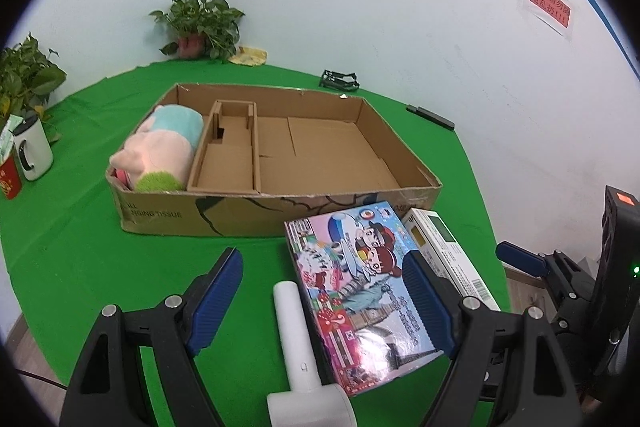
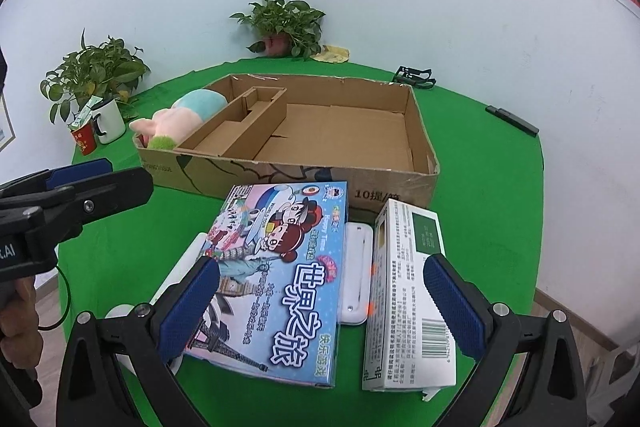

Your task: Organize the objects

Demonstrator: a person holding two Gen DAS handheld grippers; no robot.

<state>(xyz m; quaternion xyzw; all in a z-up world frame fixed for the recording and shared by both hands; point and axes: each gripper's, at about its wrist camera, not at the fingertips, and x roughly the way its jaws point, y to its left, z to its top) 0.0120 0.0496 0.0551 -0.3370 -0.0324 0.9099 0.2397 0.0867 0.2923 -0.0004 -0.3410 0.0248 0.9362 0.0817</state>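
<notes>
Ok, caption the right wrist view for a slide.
Open right gripper hovers over board game box and white carton before cardboard tray.

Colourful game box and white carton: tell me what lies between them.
A flat white device lies between the game box and the white carton, shown only in the right wrist view.

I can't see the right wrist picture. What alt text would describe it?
An open claw hovers over a colourful game box and a white carton lying on a green table. Behind them sits a shallow cardboard tray with a plush toy in its left compartment; the other claw shows at left.
</notes>
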